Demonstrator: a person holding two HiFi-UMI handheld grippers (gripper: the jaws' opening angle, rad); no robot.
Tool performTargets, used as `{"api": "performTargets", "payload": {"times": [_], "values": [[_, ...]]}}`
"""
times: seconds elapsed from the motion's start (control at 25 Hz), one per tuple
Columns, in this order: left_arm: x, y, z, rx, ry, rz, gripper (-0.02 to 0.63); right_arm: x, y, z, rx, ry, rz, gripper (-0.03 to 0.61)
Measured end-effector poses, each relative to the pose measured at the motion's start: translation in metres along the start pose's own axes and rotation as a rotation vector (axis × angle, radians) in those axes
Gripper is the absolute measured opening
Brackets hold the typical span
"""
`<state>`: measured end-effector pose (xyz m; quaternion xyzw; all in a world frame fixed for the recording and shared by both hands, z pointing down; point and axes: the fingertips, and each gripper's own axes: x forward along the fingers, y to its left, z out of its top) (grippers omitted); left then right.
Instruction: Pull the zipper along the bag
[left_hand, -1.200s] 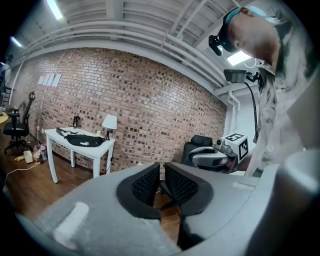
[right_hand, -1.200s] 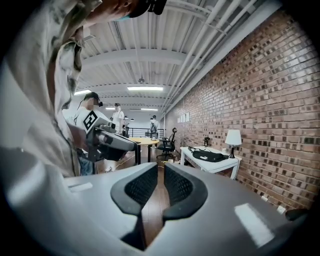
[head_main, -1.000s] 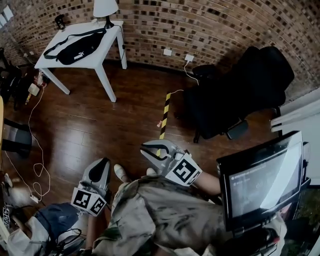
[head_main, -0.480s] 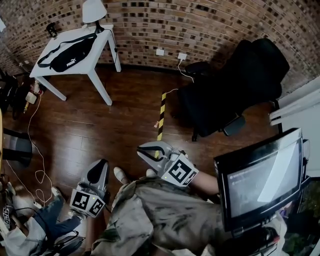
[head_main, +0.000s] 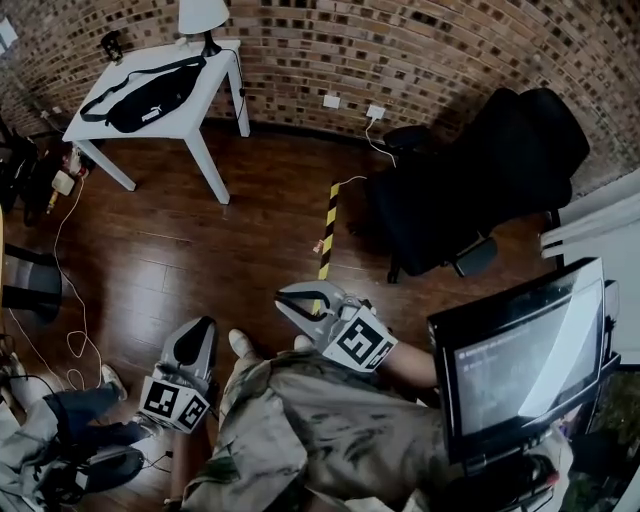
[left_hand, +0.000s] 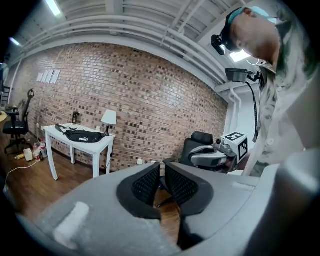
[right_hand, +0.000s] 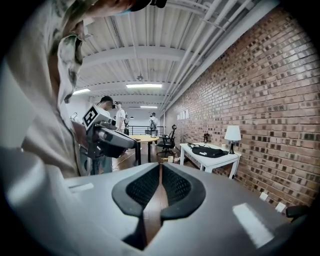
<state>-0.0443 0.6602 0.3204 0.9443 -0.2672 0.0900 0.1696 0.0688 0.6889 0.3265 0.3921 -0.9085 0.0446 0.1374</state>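
Holding nothing, the left hand-held gripper (left_hand: 161, 169) and right hand-held gripper (right_hand: 160, 169) are both closed, far from the bag (head_main: 150, 98).

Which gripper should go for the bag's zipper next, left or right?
Left, marginally. The bag lies on the table far off to the left, on the side of the left gripper; the right gripper sits further right. Both have jaws shut and empty.

Bare floor (head_main: 200, 250) up to table (head_main: 205, 105), chair (head_main: 470, 200) alongside.

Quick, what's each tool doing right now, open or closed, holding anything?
Left tool: closed, holding nothing.
Right tool: closed, holding nothing.
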Motion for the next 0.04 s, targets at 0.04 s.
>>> {"api": "performTargets", "payload": {"times": [0.04], "values": [[-0.0010,0.0054,0.0001,-0.004,0.000,0.005,0.035,0.0057,0.0006,-0.0010,-0.004,-0.001,0.004,0.025]]}}
